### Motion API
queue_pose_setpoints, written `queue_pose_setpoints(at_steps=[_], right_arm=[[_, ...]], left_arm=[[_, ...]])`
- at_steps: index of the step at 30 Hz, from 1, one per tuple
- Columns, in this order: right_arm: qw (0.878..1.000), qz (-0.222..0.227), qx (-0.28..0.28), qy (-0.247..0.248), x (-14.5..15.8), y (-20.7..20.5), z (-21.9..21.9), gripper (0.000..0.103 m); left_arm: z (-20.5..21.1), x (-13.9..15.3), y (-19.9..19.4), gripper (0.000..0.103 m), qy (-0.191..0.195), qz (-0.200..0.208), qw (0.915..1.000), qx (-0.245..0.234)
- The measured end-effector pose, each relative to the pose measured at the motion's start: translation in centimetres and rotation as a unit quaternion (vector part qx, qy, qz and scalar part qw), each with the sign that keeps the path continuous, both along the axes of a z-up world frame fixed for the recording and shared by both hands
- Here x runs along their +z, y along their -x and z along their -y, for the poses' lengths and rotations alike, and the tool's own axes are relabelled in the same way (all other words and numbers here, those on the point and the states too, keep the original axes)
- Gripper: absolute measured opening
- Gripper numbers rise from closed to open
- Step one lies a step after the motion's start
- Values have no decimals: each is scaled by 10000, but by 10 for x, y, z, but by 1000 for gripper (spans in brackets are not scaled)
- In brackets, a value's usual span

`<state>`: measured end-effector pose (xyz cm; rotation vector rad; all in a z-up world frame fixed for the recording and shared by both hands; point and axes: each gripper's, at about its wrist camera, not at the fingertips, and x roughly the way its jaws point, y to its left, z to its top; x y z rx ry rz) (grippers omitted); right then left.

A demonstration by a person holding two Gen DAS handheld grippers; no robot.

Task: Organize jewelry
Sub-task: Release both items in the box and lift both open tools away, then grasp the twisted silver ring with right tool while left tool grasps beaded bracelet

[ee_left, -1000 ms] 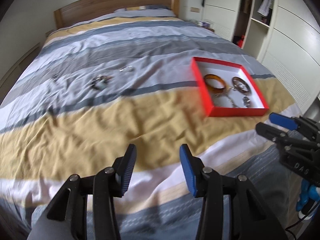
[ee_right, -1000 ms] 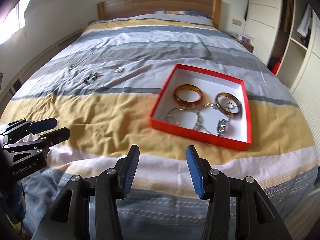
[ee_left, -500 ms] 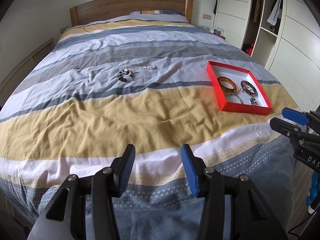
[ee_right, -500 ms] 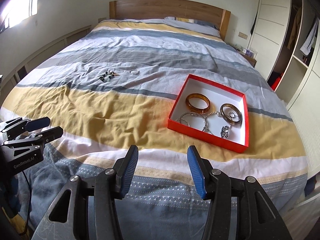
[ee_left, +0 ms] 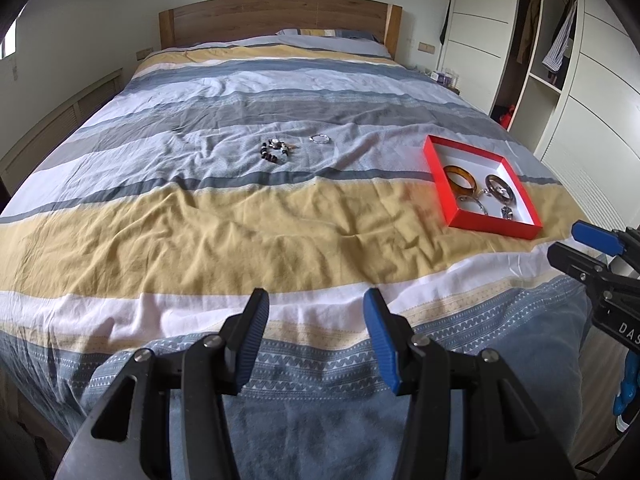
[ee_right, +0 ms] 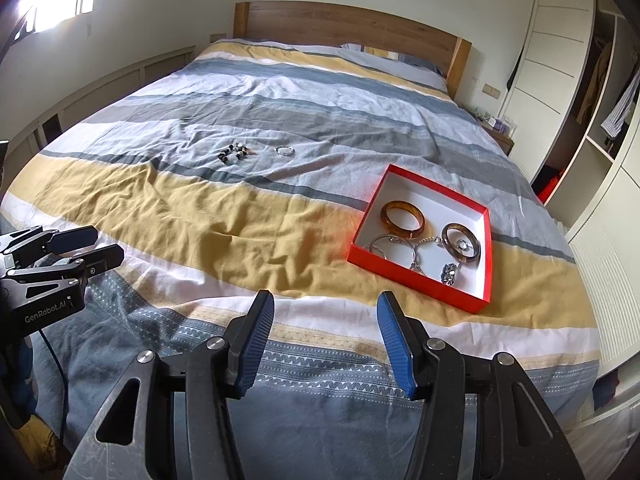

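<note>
The bed (ee_left: 240, 216), under its striped grey, white and yellow duvet, now fills both views from foot to headboard, where a second ago the cameras sat closer in over the yellow band; both hands have drawn back toward the foot edge, so nothing is being reached for at this moment. The red box (ee_right: 416, 276) lies on the yellow band near the bed's right edge and already holds an amber bangle (ee_right: 402, 219), a darker brown bangle (ee_right: 460, 240), a thin silver hoop and a small sparkly piece on a chain. Two pieces are left loose on the grey stripe toward the middle of the bed, well apart from the box: a beaded bracelet (ee_left: 276, 150) of dark and pale beads and, just to its right, a small silver ring (ee_left: 320, 139). The left tongs (ee_left: 314, 316) hang over the patterned foot edge, parted with nothing between the pads, and have just been opening a little further; the right tongs (ee_right: 326, 312) hang likewise, parted and empty. I judge the task partly done, with the pull-back a pause between pieces: the beaded bracelet and the silver ring need carrying to the box, which calls for a long reach back across the duvet.
</note>
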<state>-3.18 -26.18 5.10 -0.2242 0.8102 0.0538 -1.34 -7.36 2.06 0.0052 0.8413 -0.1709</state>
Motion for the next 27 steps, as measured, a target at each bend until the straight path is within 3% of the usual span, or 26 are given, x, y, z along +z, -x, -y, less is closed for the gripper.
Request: queue_pose_setpoints(at_steps=[16, 27], right_arm=[[9995, 69, 286, 75, 14, 5, -28, 54], [9987, -83, 500, -112, 3, 6, -39, 54]], left_arm=[[-55, 4, 12, 47, 181, 54, 9978, 631], [-73, 10, 20, 47, 4, 97, 9951, 987]])
